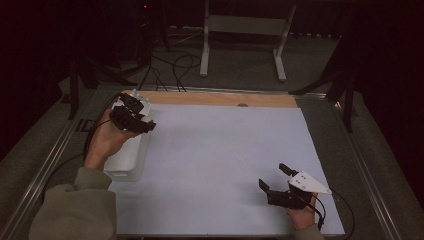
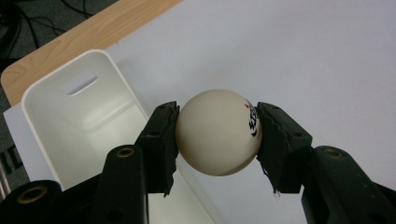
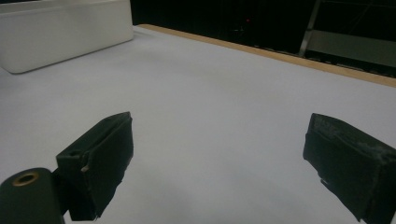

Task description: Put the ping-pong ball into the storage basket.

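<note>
Carrying step in hand, judging by the layout: a cream table-tennis ball with a dark printed mark, pinched between the fingers of the left gripper, one pad on each side, seated about the middle of the ball. Held up off the white surface, just beside the long rim of the white bin and not yet over its opening; inside of the bin apparently empty, a handle slot cut in its far end wall. In the high view, left gripper hovering at the far left of the surface, above the far end of the bin, with the left hand behind it

Right gripper parked low near the front right corner, fingers spread wide with nothing between them, bare white sheet ahead and the bin well apart at the far side. No part in the present step, by the look of it

Next move, as a judgement: shift the ball sideways until squarely over the bin opening, clear of the rim, then lower a little and part the fingers to let it drop. Risk of a bounce off the rim if released too early or from too high, hence a low, centred release
</note>
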`<state>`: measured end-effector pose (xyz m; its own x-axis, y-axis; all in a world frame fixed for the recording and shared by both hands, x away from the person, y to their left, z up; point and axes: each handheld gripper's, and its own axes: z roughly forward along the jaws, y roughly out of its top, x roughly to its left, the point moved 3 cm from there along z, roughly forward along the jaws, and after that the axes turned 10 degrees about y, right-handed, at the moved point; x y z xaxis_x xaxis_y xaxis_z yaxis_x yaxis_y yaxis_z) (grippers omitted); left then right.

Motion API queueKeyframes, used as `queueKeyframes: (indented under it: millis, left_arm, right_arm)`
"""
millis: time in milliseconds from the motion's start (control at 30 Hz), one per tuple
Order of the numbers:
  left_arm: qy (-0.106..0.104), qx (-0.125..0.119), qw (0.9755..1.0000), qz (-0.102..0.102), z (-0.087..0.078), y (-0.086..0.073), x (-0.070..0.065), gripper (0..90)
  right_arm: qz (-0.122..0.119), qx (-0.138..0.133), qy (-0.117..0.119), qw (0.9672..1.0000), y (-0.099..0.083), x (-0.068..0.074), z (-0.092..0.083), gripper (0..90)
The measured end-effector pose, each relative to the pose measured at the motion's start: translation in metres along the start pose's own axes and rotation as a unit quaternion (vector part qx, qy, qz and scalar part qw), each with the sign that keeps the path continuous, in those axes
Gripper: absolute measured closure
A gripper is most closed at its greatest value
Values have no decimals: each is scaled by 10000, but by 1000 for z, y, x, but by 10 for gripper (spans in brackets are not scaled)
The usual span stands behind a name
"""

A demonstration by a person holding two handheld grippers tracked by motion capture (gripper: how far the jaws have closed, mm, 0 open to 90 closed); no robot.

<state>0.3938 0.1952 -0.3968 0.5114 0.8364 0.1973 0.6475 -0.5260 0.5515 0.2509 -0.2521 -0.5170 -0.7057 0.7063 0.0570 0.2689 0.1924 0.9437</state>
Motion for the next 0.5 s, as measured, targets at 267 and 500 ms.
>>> queueKeyframes:
  millis: [267,500]
  left_arm:
    - [13,7,10000,-40,0,-4,3,517]
    - [51,39,10000,-72,1,-8,6,517]
  right_arm:
    - [5,4,-3,10000,0,0,0,84]
    - [17,17,-4,10000,0,1,0,84]
